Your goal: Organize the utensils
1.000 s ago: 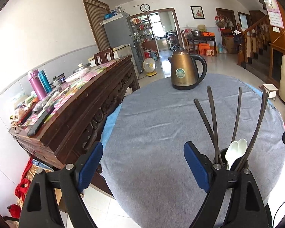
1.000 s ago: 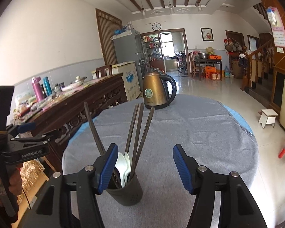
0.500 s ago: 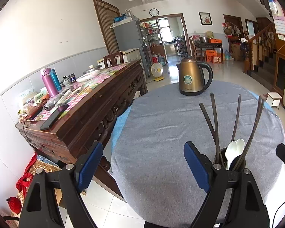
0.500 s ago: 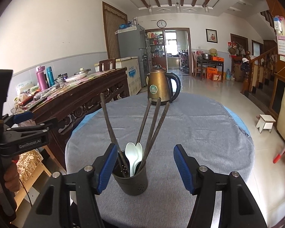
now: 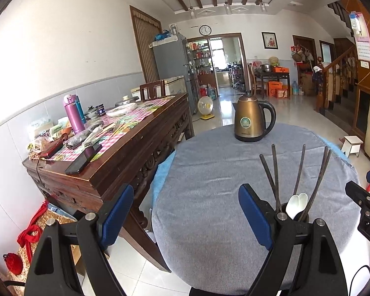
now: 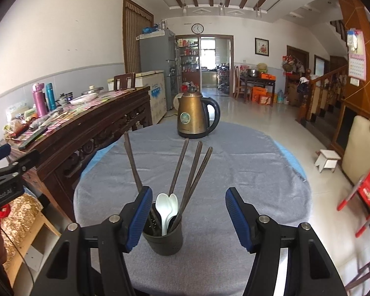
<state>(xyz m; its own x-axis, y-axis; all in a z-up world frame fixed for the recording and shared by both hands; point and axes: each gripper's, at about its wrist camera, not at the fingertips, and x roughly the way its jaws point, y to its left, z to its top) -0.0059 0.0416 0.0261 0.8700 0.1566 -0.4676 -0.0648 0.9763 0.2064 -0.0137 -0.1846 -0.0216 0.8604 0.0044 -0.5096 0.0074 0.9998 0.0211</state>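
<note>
A dark utensil cup [image 6: 164, 240] stands near the front edge of the round table [image 6: 234, 172] with its grey cloth. It holds several dark chopsticks [image 6: 196, 172] and two white spoons [image 6: 164, 209]. My right gripper [image 6: 188, 218] is open and empty, raised just in front of the cup, which sits by its left finger. My left gripper [image 5: 185, 217] is open and empty, to the left of the cup [image 5: 293, 215]; the cup is partly hidden behind its right finger. The chopsticks [image 5: 301, 170] and spoons [image 5: 296, 203] show there too.
A bronze kettle [image 6: 197, 116] stands at the table's far side, also in the left wrist view [image 5: 252, 120]. A cluttered dark wooden sideboard [image 5: 111, 143] runs along the left wall. A white stool [image 6: 329, 160] and red chair [image 6: 367, 192] stand on the floor at right.
Both grippers have pulled back and risen from the table; the cup looks smaller and farther. Both stay open and empty. The cup and utensils have not moved.
</note>
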